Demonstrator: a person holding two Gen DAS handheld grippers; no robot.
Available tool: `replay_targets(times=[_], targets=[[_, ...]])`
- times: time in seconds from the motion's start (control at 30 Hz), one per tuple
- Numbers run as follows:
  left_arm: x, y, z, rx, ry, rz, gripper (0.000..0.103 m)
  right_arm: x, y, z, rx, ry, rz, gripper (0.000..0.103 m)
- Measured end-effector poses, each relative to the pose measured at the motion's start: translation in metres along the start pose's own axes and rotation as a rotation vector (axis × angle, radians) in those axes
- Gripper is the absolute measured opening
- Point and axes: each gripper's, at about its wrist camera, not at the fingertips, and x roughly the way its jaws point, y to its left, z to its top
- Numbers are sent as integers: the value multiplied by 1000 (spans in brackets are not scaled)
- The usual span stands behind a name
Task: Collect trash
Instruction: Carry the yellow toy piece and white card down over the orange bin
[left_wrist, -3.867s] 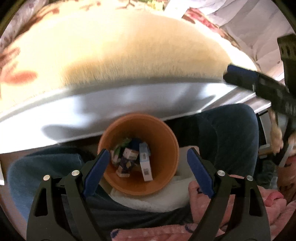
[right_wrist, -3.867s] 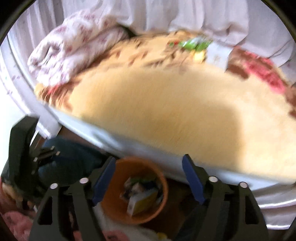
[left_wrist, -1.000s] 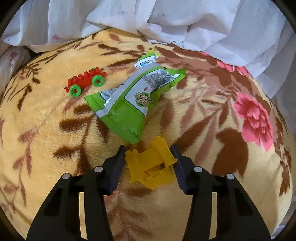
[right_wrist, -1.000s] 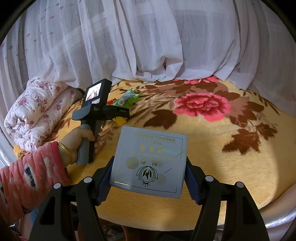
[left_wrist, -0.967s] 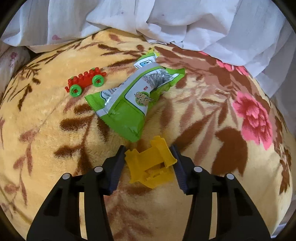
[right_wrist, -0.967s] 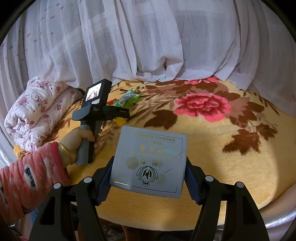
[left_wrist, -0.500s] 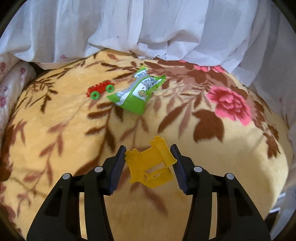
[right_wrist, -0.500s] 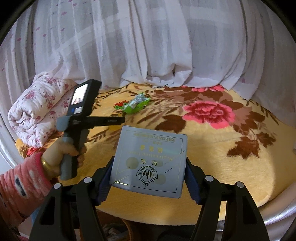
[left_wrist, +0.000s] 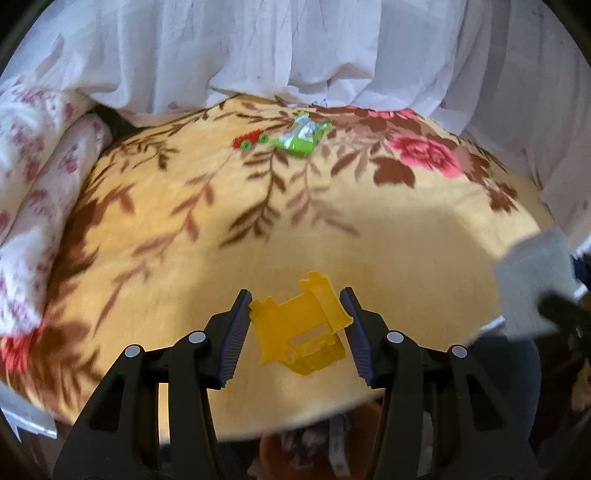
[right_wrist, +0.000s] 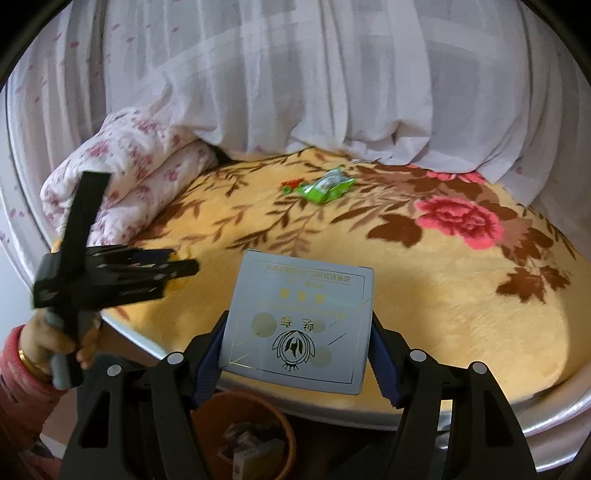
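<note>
My left gripper (left_wrist: 297, 328) is shut on a yellow plastic piece (left_wrist: 301, 328) and holds it above the near edge of the bed. My right gripper (right_wrist: 297, 343) is shut on a flat grey-blue box (right_wrist: 299, 321) with gold print, above the bed's edge. An orange bin (right_wrist: 284, 435) with several scraps inside stands on the floor just below the right gripper; its rim also shows in the left wrist view (left_wrist: 267, 450). A green snack bag (left_wrist: 301, 138) lies far back on the blanket, also in the right wrist view (right_wrist: 325, 190).
A red toy car with green wheels (left_wrist: 251, 139) lies left of the bag. A yellow floral blanket (left_wrist: 332, 229) covers the round bed. A rolled floral quilt (right_wrist: 129, 173) lies at the left. White curtains (right_wrist: 295, 74) hang behind. The left gripper's body (right_wrist: 99, 273) shows in the right view.
Both grippers have pulled back from the bed towards its near edge with their loads. The snack bag and toy car now look farther away, and the orange bin has come into view below.
</note>
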Motion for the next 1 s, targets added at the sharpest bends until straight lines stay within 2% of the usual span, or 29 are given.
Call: replay_targets(times=[0.23,0.4,0.7,1.0], targets=[[-44,12,-62,4,7,-11,49,2,37,-21,-47,50,29,67],[-52,17,-102,-16,52,-26,49,6,62,-43,-100,104,52,67],[-30,18,-160,-49,186,-60,49,30,93,-89,-189,246,108,67],[11,15,-189,-58,318,-78,49,73,102,-128,-213,400,129,67]])
